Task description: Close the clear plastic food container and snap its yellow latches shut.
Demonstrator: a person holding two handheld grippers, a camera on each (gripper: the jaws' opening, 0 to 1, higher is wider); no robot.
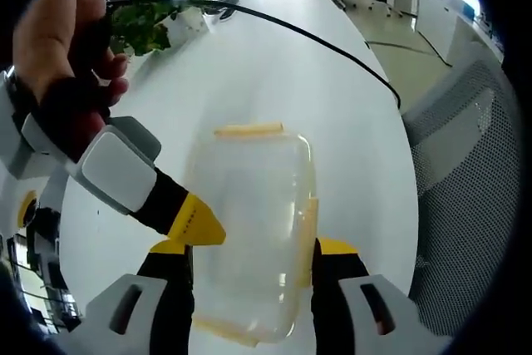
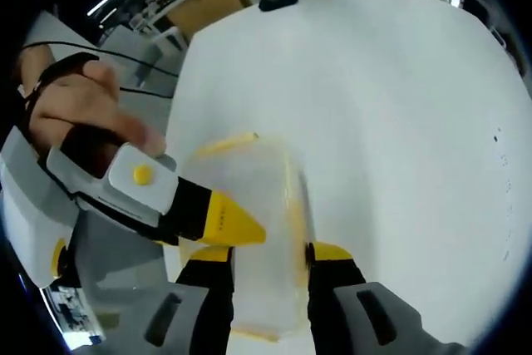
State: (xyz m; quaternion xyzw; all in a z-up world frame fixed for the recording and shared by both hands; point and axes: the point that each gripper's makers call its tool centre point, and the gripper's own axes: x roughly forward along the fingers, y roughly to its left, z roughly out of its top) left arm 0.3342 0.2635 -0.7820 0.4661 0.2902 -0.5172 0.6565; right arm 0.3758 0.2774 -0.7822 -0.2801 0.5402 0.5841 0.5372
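Left gripper view: one clear plastic container sits at lower centre on the white table. Three yellow latches are visible: one along its upper edge, one on its right side, one at its bottom edge. The left gripper has its two jaws spread, one on each side of the container; whether they press its walls cannot be told. The right gripper enters from the left, its yellow tip touching the container's left side; a hand holds it. One plant, one black cable and one mesh chair are also present.

Right gripper view: the same container lies between the right gripper's two parted jaws. The left gripper comes in from the left.
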